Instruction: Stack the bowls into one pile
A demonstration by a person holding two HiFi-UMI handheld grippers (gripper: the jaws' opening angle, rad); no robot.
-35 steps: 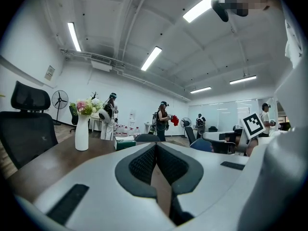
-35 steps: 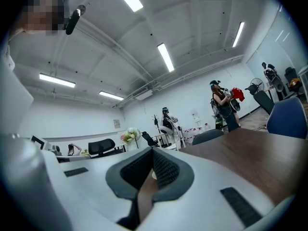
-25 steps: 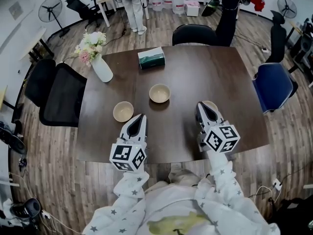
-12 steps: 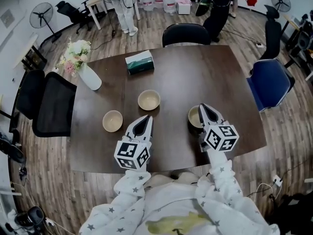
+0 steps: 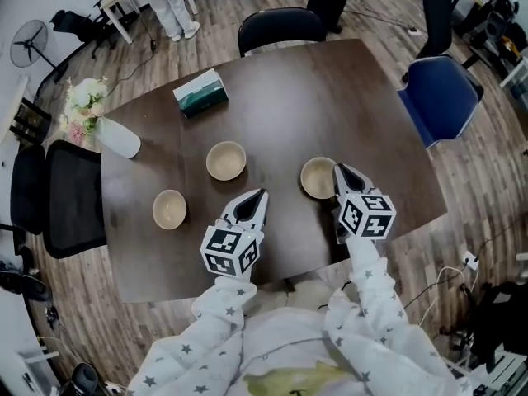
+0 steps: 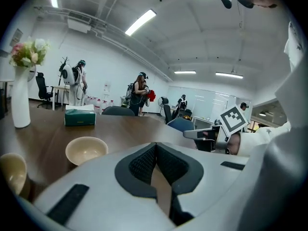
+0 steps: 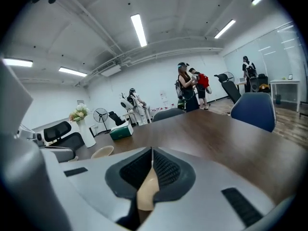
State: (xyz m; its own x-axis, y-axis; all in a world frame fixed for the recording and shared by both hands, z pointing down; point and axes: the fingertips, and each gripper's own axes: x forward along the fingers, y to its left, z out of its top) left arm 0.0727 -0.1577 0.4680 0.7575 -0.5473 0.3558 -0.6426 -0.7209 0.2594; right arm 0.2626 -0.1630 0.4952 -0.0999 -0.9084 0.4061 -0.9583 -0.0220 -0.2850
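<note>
Three beige bowls stand apart on the dark table (image 5: 363, 106): a left bowl (image 5: 169, 209), a middle bowl (image 5: 226, 160) and a right bowl (image 5: 316, 177). My left gripper (image 5: 259, 195) is shut and empty, low over bare table between the middle and right bowls. In the left gripper view the left gripper (image 6: 156, 146) points past the middle bowl (image 6: 86, 149). My right gripper (image 5: 340, 170) is shut, its tip at the right bowl's right rim. Beige of that bowl (image 7: 146, 192) shows under the right gripper (image 7: 152, 150). Contact cannot be told.
A green tissue box (image 5: 200, 93) lies at the table's far left and a white vase of flowers (image 5: 115, 137) at its left edge. A black chair (image 5: 70, 200) stands left, a blue chair (image 5: 436, 97) right, another black chair (image 5: 280, 27) at the far side. People stand beyond.
Both grippers have moved forward and lower over the table. The right tip has come to the right bowl's rim; the left has advanced between the bowls. No bowl has moved.
</note>
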